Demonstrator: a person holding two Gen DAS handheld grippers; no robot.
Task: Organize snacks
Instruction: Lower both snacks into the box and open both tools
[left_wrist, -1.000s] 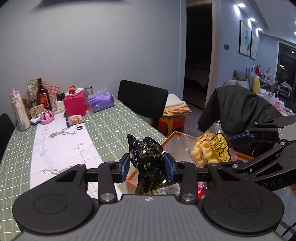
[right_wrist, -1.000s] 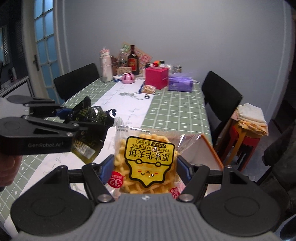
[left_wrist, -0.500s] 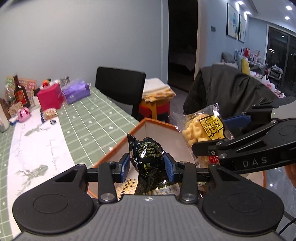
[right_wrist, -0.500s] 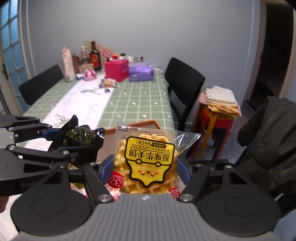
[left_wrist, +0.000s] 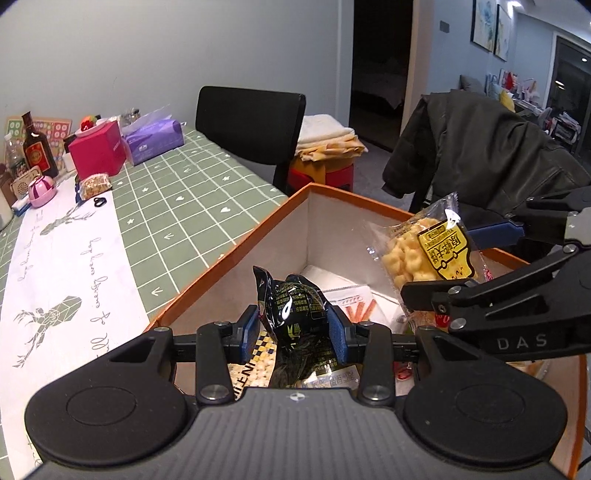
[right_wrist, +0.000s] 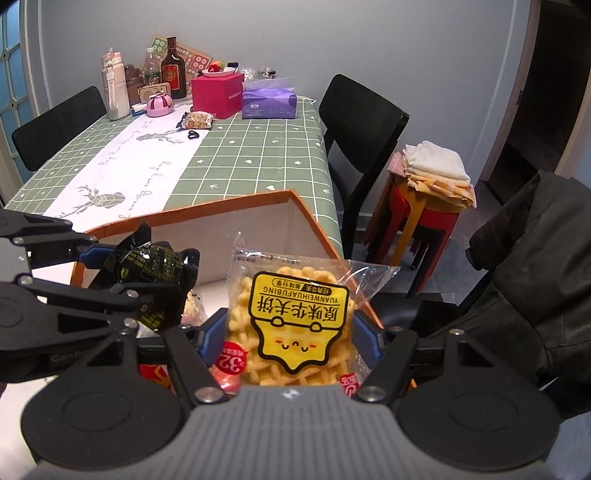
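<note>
My left gripper (left_wrist: 293, 328) is shut on a black snack packet (left_wrist: 295, 314) and holds it over the open orange-rimmed box (left_wrist: 258, 229). My right gripper (right_wrist: 291, 339) is shut on a clear bag of yellow waffle snacks (right_wrist: 295, 321), also held over the box (right_wrist: 221, 199). The black packet shows at the left of the right wrist view (right_wrist: 151, 269). The waffle bag shows at the right of the left wrist view (left_wrist: 424, 251). Several other snack packets lie on the box floor (left_wrist: 351, 299).
The box sits at the near corner of a green checked table (left_wrist: 177, 199) with a white runner. Bottles, a pink box (right_wrist: 218, 94), a purple tissue pack (right_wrist: 269, 101) and a small snack packet (right_wrist: 199, 120) stand at the far end. Black chairs (right_wrist: 362, 122) and a red stool (right_wrist: 428, 214) stand beside the table.
Both grippers have moved forward and down over the box with their packets still held. The box interior now fills more of both views.
</note>
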